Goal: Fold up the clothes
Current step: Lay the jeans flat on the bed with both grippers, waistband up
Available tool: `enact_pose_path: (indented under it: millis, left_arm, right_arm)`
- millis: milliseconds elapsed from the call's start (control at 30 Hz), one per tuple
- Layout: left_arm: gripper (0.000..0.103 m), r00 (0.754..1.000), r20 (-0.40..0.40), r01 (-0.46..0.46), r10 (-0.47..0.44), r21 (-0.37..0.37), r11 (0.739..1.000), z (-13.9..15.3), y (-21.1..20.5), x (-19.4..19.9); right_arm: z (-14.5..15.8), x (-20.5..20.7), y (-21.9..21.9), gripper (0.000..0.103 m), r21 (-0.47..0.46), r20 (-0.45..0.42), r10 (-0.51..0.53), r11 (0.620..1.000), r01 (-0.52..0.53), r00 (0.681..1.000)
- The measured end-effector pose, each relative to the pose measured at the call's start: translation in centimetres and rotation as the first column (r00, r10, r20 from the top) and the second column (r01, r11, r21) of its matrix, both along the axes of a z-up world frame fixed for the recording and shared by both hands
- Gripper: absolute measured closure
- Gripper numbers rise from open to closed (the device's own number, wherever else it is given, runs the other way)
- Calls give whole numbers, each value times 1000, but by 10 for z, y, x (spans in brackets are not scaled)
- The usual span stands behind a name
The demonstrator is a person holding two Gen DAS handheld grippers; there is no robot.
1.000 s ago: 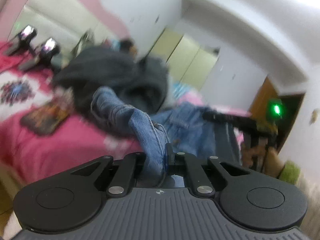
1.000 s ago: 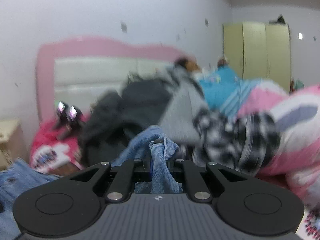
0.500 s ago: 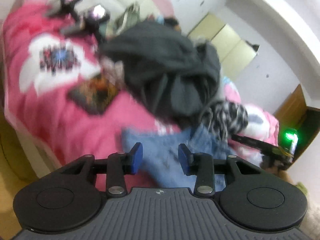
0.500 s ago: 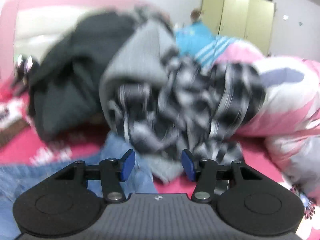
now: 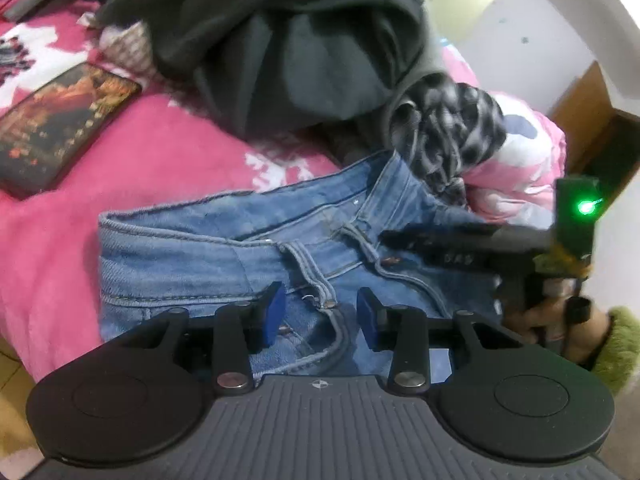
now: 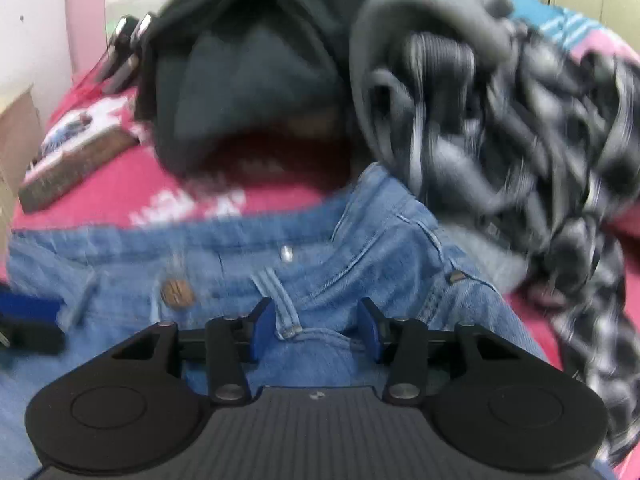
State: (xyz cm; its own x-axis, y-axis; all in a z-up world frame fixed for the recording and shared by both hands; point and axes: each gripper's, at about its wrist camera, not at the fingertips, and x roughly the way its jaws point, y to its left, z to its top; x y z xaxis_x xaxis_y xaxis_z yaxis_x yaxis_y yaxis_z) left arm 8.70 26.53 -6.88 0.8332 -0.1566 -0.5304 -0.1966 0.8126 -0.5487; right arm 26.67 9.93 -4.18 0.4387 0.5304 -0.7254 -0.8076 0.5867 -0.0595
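Blue jeans (image 5: pixel 200 256) lie flat on the pink bed cover (image 5: pixel 160 152), waistband toward the clothes pile. My left gripper (image 5: pixel 320 296) is open just above the waistband, and a belt loop and rivet show in the gap, untouched by the pads. In the right wrist view the jeans (image 6: pixel 360 240) fill the lower frame. My right gripper (image 6: pixel 316 308) is open with its jaws closing, a belt loop between them, the pads clear of it. The right gripper (image 5: pixel 440 240) also reaches in over the jeans from the right.
A heap of dark grey garments (image 5: pixel 280 40) and a black-and-white plaid one (image 5: pixel 448 128) lies behind the jeans. A flat book (image 5: pixel 52 120) rests on the cover at left. A hand in a green fuzzy sleeve (image 5: pixel 560 332) holds the right gripper. A pink quilt (image 5: pixel 520 168) lies at right.
Both grippers held bunched denim a second ago; both have let go and opened. They have dropped toward the jeans, which now lie spread on the bed.
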Motion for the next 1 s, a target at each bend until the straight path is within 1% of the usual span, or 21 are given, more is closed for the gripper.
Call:
enact_pose_path:
  millis: [67, 100, 133, 200, 233, 333, 367, 400, 433, 467, 500, 567, 667, 733, 800, 833, 867, 900, 1000]
  left_arm:
    - [64, 1000, -14, 1, -1, -58, 998, 1, 8, 5]
    - [63, 1000, -23, 4, -6, -90, 996, 2, 12, 8]
    - [63, 999, -39, 5, -9, -108, 994, 2, 13, 13]
    - [63, 996, -87, 11, -20, -109, 994, 2, 14, 23]
    - [63, 995, -99, 9, -20, -116, 993, 1, 14, 25]
    - [64, 994, -110, -20, 4, -146, 989, 0, 16, 26]
    - [65, 994, -104, -34, 18, -150, 988, 0, 16, 25]
    - [68, 995, -96, -47, 32, -151, 987, 0, 15, 23]
    - [72, 995, -89, -57, 44, -144, 988, 0, 14, 21]
    - [82, 995, -85, -58, 47, -136, 989, 0, 14, 19]
    - [84, 996, -81, -55, 44, -134, 989, 0, 14, 17]
    - [84, 997, -74, -41, 31, -137, 990, 1, 15, 15]
    - [83, 997, -70, -25, 15, -137, 990, 1, 13, 19]
    - [80, 997, -67, -33, 24, -141, 989, 1, 13, 21]
    - [75, 999, -42, -23, 17, -158, 987, 1, 14, 21]
    - [74, 1000, -28, -16, 12, -167, 986, 1, 14, 21]
    - [70, 1000, -13, -9, 7, -177, 984, 1, 14, 21]
    - [68, 1000, -6, -5, 3, -191, 982, 0, 15, 22]
    - [68, 1000, -9, -1, -1, -243, 970, -7, 20, 26]
  right_arm:
    - [4, -3, 1, 58, 0, 0, 7, 1000, -7, 1000]
    - [7, -5, 3, 60, -1, 3, 18, 1000, -18, 1000]
    - [9, -7, 5, 61, -3, 5, 32, 999, -32, 999]
    - [11, -10, 11, 62, -20, 5, 57, 998, -57, 998]
    - [10, -11, 14, 62, -38, 12, 60, 998, -60, 998]
    - [5, -4, 18, 63, -46, -12, 35, 998, -36, 999]
    - [5, -3, 18, 65, -39, -29, 22, 999, -24, 999]
    - [5, -1, 18, 74, -32, -47, 10, 999, -11, 999]
    - [6, -2, 18, 86, -38, -50, 4, 999, -6, 999]
    - [7, -6, 20, 92, -47, -44, 12, 999, -14, 999]
    - [10, -11, 22, 93, -59, -27, 29, 998, -30, 999]
    - [12, -18, 26, 93, -95, 15, 53, 994, -52, 998]
    - [4, -21, 35, 93, -157, 59, 77, 985, -67, 995]
    - [1, -22, 39, 92, -173, 96, 81, 983, -64, 992]
    - [0, -25, 42, 92, -182, 131, 73, 982, -49, 989]
    - [0, -27, 43, 92, -186, 145, 71, 982, -43, 987]
    - [-1, -30, 43, 92, -190, 158, 72, 981, -42, 985]
    - [-1, -32, 43, 92, -193, 169, 76, 980, -43, 983]
    - [1, -34, 40, 92, -190, 170, 73, 981, -40, 983]
